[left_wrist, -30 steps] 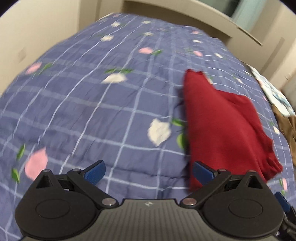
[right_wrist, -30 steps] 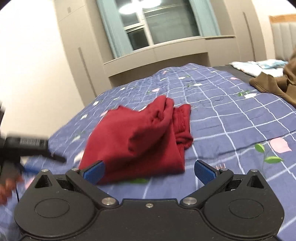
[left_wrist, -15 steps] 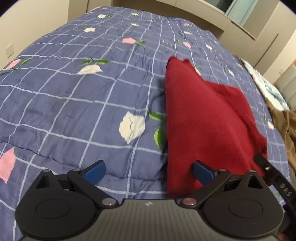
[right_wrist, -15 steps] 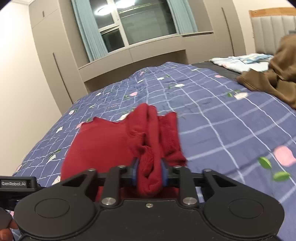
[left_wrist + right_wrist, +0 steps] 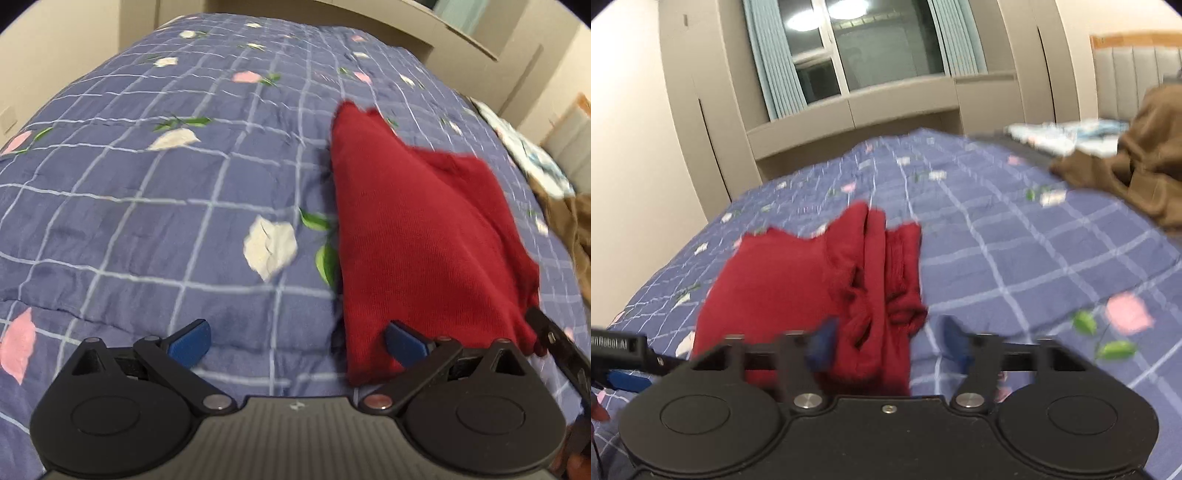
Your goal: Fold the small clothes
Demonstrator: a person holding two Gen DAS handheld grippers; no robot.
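A folded dark red garment (image 5: 417,240) lies on the blue checked floral bedspread (image 5: 147,206). In the left wrist view my left gripper (image 5: 295,339) is open and empty; its right fingertip sits over the garment's near left corner. In the right wrist view the red garment (image 5: 798,280) lies just ahead, its bunched edge between the blurred blue fingertips. My right gripper (image 5: 890,343) is open, with the jaws partly apart and not gripping the cloth. Part of the right gripper's finger shows at the right edge of the left wrist view (image 5: 554,343).
A brown garment (image 5: 1137,162) and a white and blue patterned cloth (image 5: 1067,133) lie at the far right of the bed. Beige cabinets and a window (image 5: 871,55) stand beyond the bed. A wall (image 5: 44,62) runs along its left side.
My right gripper was shut on the red garment's bunched edge half a second ago and has now opened, letting it go. The left gripper has shifted slightly and stays open.
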